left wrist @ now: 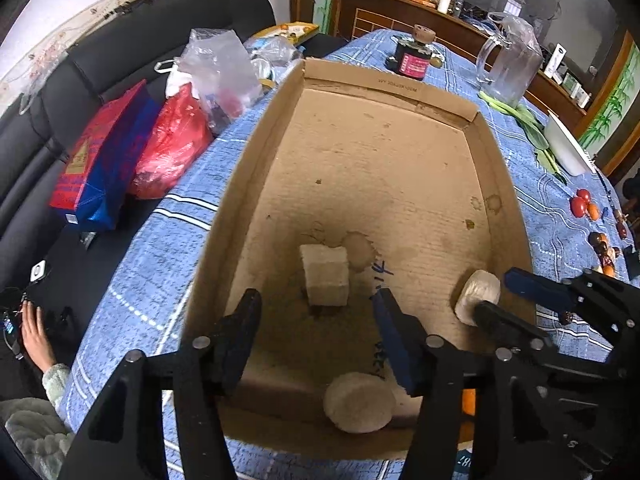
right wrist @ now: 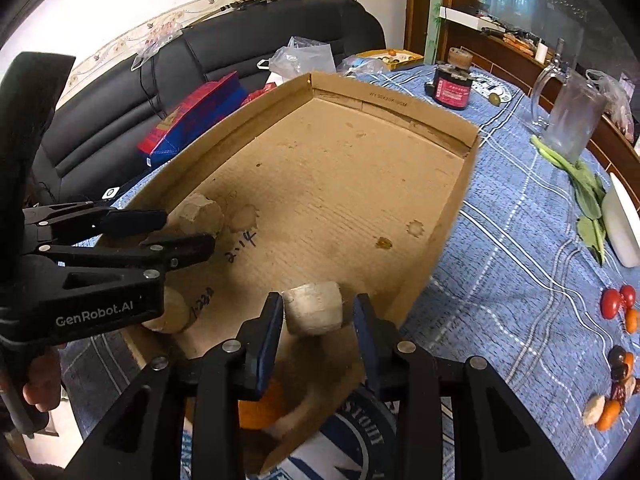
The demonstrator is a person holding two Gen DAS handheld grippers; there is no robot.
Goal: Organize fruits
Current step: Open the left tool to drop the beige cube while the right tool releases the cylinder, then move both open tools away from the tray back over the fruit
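Observation:
A shallow cardboard box (left wrist: 360, 92) (right wrist: 400, 116) lies on the blue tablecloth. Inside are a whitish cube block (left wrist: 325, 276), a round whitish puck (left wrist: 358, 402) and a short whitish cylinder (left wrist: 478, 296) (right wrist: 314, 308). My left gripper (left wrist: 316, 312) is open over the box, the cube between and beyond its fingers; it also shows in the right wrist view (right wrist: 188, 232). My right gripper (right wrist: 318, 320) is open around the cylinder, not clamping it; it also shows in the left wrist view (left wrist: 496, 292). Small red and orange fruits (right wrist: 618, 304) (left wrist: 584, 204) lie on the cloth at right. An orange fruit (right wrist: 260, 404) sits under the right gripper.
A dark jar (left wrist: 414, 58) and a glass pitcher (left wrist: 512, 64) stand behind the box. Green leaves (right wrist: 584, 184) and a white dish (right wrist: 624, 224) lie at right. Bags (left wrist: 160, 140) sit on a black sofa (left wrist: 48, 132) at left. More small fruits (right wrist: 612, 396) lie at lower right.

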